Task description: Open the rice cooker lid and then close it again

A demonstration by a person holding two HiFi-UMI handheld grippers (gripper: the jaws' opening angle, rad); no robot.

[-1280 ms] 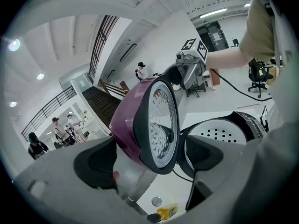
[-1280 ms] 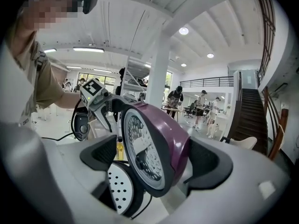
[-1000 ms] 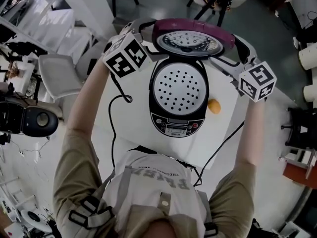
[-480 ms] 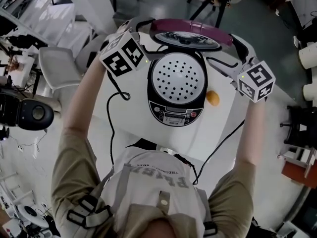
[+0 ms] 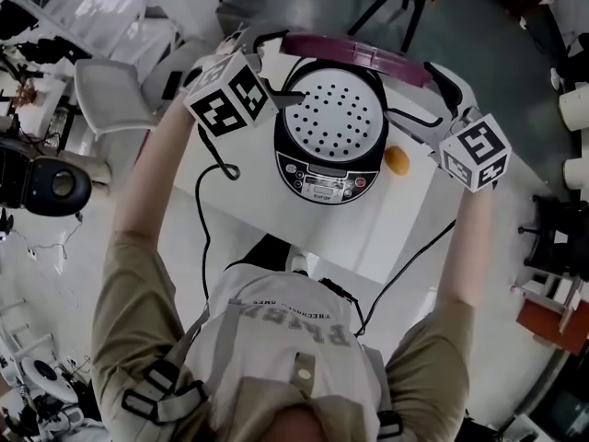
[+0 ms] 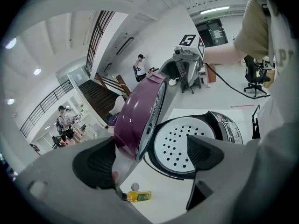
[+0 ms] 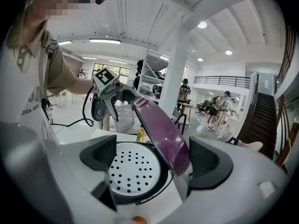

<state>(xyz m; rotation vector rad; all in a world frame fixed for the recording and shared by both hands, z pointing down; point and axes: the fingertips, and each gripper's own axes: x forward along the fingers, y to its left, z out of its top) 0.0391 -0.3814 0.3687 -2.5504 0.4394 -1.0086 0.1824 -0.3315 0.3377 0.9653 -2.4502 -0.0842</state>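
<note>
- The print on the person's vest (image 5: 299, 325) shows upside down in the head view, and I cannot read it for sure.
- The control panel (image 5: 322, 182) on the front of the rice cooker (image 5: 329, 155) has a small display; its writing is too small to read.
- The rice cooker stands on the white table (image 5: 405, 219). Its purple lid (image 5: 354, 52) is half raised and tilted over the white inner plate with holes (image 5: 331, 113).
- The left gripper (image 6: 149, 157) has its jaws wide apart, and they have just opened a little more. The lid's edge stands between them, close to one pad, and they do not clamp it.
- The right gripper (image 7: 154, 161) also has its jaws wide apart, with the lower end of the lid between them and not pinched.
- An orange round thing (image 5: 397, 160) lies on the table just beside the cooker.
- A small yellow bottle (image 6: 138, 196) lies near the cooker's back.
- A black cable (image 5: 204, 219) runs over the table's edge.
</note>
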